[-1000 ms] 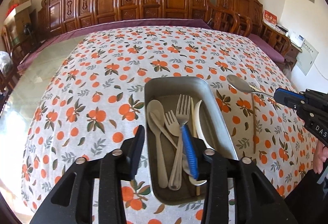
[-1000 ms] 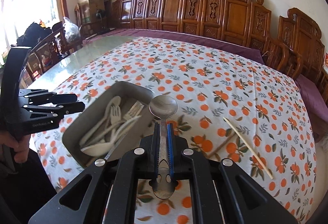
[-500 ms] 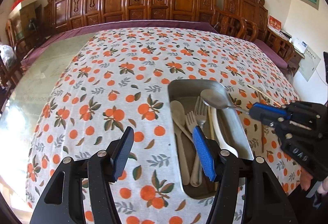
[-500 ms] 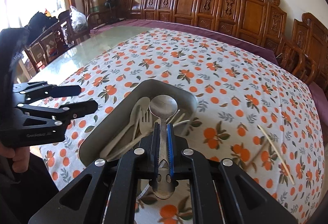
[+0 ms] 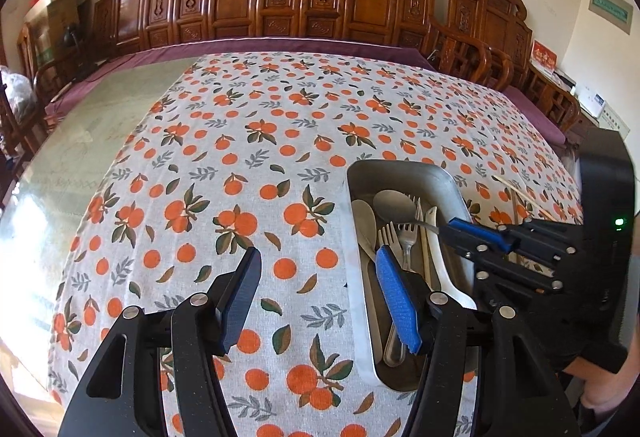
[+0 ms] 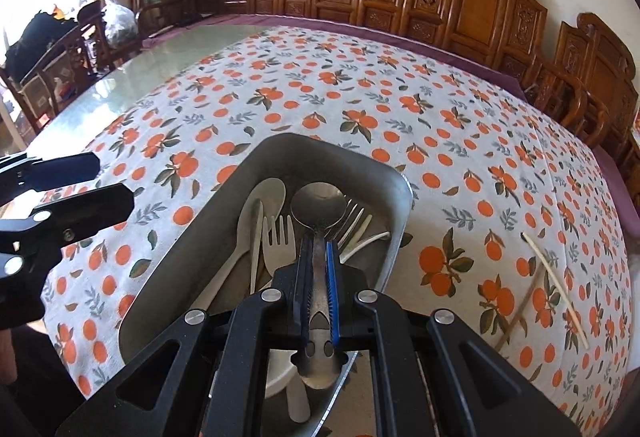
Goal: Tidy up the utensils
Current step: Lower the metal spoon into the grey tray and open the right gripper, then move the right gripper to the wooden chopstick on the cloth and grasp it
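The tabletop, under an orange-print cloth, carries a metal tray already holding pale plastic spoons and forks plus a metal fork; collection appears largely done. The right hand-held gripper is clamped on a metal spoon, bowl poised over the tray interior, release not yet made. The left hand-held gripper hangs released and empty beside the tray's near end. Two chopsticks lie loose on the cloth, right of the tray: outstanding.

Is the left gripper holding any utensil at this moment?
No. The left gripper stands open with nothing between its fingers, while the metal spoon is clamped in the right gripper over the tray.
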The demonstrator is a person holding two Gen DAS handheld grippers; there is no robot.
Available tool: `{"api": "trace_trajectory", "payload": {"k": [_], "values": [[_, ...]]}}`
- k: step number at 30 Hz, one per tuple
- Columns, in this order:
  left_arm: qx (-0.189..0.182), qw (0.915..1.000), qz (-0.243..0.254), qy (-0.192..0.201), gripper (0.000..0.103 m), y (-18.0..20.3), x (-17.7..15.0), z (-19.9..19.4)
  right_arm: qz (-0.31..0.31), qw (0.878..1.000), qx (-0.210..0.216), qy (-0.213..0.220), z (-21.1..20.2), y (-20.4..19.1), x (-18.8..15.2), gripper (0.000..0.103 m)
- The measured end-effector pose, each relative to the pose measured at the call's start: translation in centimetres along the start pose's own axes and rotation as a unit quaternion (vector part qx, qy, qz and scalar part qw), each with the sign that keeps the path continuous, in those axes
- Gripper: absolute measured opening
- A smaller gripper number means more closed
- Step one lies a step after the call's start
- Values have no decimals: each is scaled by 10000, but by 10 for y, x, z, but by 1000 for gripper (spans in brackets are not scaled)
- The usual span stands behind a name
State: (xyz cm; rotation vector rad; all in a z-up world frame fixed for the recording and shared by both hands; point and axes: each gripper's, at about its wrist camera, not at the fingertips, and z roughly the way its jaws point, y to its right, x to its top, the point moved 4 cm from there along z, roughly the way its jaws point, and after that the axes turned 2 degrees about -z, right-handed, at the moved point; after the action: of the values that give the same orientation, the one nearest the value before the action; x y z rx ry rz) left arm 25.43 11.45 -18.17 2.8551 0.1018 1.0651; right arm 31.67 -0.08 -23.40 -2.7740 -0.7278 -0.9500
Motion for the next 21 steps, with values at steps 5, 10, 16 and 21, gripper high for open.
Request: {"api": "trace_trajectory", "payload": {"k": [5,10,16,21], "values": [[8,10000,9,-1,57,1,0,0,82,9998,199,-56,0,-7,-3,3],[2,10000,10,9,57,1,0,0,108,9990,426,36,-11,-8,-9,3],[-41,9999,91,37,57,10,0,-2,111,9986,454,250,-39,15,-20,4],[-102,9997,168,147,70,23,1,-7,189,9984,412,351,-65,44,-28,4]]}}
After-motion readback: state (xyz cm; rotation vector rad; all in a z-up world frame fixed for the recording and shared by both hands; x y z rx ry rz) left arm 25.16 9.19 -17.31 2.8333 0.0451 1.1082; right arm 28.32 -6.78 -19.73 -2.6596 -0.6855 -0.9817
